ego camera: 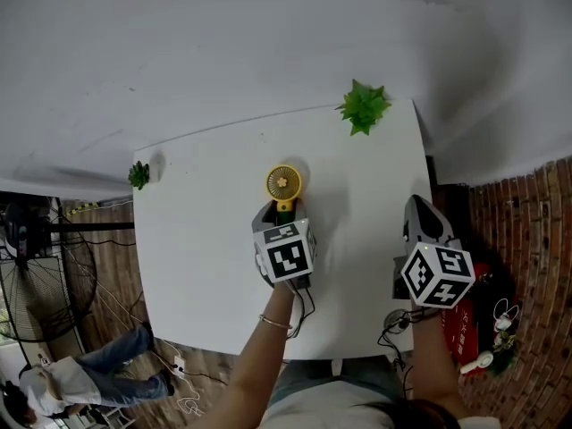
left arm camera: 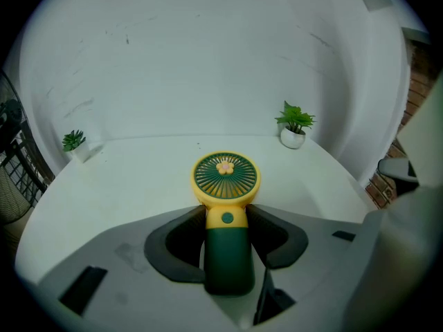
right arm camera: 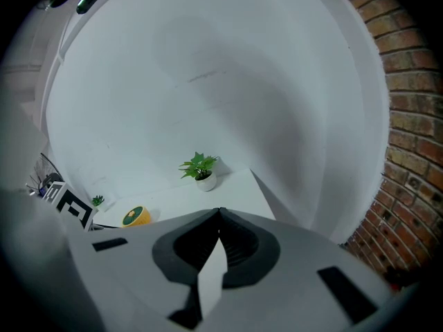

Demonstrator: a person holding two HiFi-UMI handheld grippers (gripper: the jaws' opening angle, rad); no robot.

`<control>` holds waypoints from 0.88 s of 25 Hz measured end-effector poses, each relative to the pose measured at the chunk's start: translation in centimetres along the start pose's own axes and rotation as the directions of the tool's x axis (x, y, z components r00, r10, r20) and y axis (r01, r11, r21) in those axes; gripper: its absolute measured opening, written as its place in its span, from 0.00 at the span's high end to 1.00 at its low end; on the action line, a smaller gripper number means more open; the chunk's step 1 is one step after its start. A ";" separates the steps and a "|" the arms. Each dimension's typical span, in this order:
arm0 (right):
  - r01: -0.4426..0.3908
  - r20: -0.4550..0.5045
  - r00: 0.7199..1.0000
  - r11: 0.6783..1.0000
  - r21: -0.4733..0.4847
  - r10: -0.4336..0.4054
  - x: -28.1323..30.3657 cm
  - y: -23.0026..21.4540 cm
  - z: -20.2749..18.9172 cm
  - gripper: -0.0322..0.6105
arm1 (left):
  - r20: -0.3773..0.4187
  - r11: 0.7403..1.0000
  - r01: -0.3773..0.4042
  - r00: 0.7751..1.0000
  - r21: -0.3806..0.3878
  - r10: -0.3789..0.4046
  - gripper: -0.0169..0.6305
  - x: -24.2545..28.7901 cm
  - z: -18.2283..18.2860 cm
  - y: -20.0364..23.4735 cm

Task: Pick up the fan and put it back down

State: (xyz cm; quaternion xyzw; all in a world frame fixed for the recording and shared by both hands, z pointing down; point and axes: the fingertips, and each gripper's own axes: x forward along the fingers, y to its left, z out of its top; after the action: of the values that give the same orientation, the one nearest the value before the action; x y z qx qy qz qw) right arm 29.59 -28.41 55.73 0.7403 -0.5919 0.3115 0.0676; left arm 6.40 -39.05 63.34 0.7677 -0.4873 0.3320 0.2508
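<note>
A small hand fan (ego camera: 283,186) with a yellow round head and a dark green handle sits in the middle of the white table (ego camera: 206,248). My left gripper (ego camera: 282,211) is shut on the fan's handle (left arm camera: 227,254), its dark pads (left arm camera: 184,221) pressing both sides just under the yellow neck. The fan head (left arm camera: 225,176) faces the left gripper view with a small flower at its centre. My right gripper (ego camera: 422,211) hovers at the table's right edge, shut with nothing between its jaws. The fan (right arm camera: 136,216) shows small at the left in the right gripper view.
A potted green plant (ego camera: 363,106) stands at the table's far right corner and a smaller one (ego camera: 139,174) at the far left corner. A white backdrop rises behind the table. Brick floor and cables lie to the right, a large floor fan (ego camera: 40,266) to the left.
</note>
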 end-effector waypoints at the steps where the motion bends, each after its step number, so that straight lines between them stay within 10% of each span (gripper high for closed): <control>1: 0.001 0.000 1.000 1.000 0.000 -0.001 -0.1 0.0 0.0 0.95 | 0.002 1.000 0.002 1.000 -0.001 -0.002 0.70 0.1 0.0 0.0; 22: 0.001 0.043 0.999 1.000 -0.015 0.000 -3.2 1.6 0.8 0.95 | 0.058 0.996 0.084 0.995 -0.034 -0.082 0.63 -3.0 1.1 -0.5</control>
State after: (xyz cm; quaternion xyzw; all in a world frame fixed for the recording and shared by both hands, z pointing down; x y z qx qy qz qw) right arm 28.08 -26.56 52.91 0.7466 -0.5954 0.2907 0.0606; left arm 6.23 -37.89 60.31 0.7918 -0.4677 0.2906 0.2645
